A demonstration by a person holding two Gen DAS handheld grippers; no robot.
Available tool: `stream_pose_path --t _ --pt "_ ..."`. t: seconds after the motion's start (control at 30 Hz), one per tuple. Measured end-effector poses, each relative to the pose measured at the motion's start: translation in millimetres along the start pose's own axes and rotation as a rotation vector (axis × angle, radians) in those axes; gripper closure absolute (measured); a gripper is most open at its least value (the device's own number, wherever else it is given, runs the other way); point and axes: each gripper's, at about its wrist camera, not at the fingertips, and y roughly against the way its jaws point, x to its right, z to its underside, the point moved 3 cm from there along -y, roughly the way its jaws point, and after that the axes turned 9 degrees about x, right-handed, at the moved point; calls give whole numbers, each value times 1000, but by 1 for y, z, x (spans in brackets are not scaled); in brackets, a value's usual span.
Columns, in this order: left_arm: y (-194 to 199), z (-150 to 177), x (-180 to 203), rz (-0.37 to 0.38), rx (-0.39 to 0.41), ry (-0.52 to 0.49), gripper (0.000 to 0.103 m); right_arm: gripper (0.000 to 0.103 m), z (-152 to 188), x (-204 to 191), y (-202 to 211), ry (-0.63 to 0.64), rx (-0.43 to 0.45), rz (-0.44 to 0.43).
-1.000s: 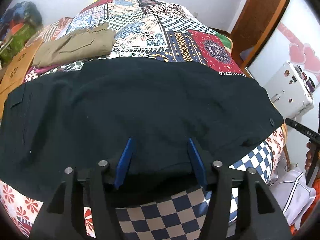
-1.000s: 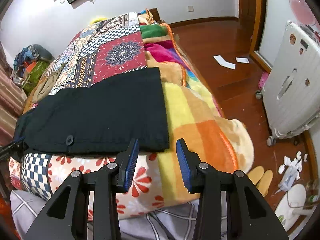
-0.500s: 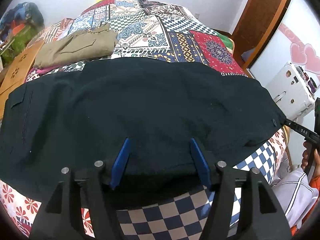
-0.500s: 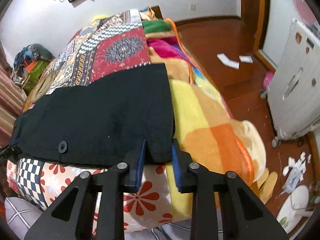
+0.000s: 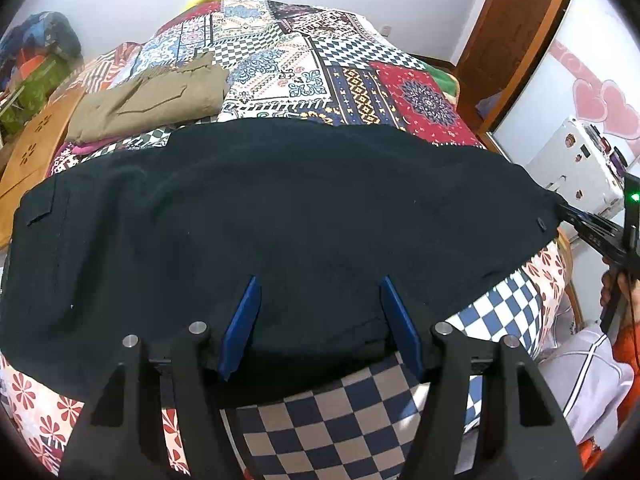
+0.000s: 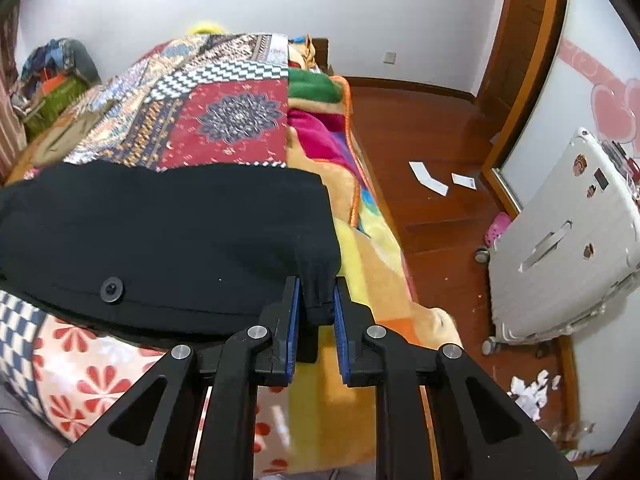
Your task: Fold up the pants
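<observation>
Black pants (image 5: 280,216) lie spread across the near part of the bed; they also show in the right wrist view (image 6: 168,236), with a button near the waistband. My left gripper (image 5: 320,312) is open, its blue fingers astride the near edge of the pants at mid-length. My right gripper (image 6: 316,304) is shut on the near right corner of the pants, which bunches between the pads and lifts a little. The right gripper also shows at the right edge of the left wrist view (image 5: 592,232).
A patchwork quilt (image 5: 304,68) covers the bed. Folded khaki pants (image 5: 148,100) lie at the back left. A white suitcase (image 6: 560,248) stands on the wooden floor (image 6: 424,120) to the right, with paper scraps and slippers around it.
My right gripper moved in onto the pants' corner, closed on it and raised it slightly. My left gripper stayed open and edged a little forward over the pants' edge.
</observation>
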Motion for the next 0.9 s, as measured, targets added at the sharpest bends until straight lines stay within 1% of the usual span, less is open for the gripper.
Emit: stream_pose_path --t 0.1,0.13,0.23,0.33,0.4,0.5,0.6,0.7,0.73,0.8,0.9 --pt "0 4 -2 7 1 4 38 89 4 -1 -2 2 -18 11" --pt "0 5 -4 10 0 7 36 89 5 0 -3 -2 -26 8" --pt "-1 5 -7 22 -8 21 36 87 7 3 0 -33 -54 -16" --pt "3 2 -9 11 -7 15 36 83 1 9 13 -65 -31 -28" --pt "9 -4 -15 -6 9 24 36 81 -5 7 20 -68 -15 -31" --pt "21 -14 -29 -35 48 47 36 81 -20 0 27 -57 7 -52" --pt "33 -25 -50 -89 93 64 36 81 -37 -17 32 -29 38 -95" --pt "40 -34 -75 -132 119 88 36 80 -56 -39 31 7 65 -145" --pt "42 -36 -83 -144 124 97 36 77 -62 -47 30 18 72 -165" --pt "45 -40 -100 -170 135 113 36 74 -76 -65 24 39 84 -208" --pt "46 -44 -122 -216 147 119 36 74 -96 -97 10 88 95 -271"
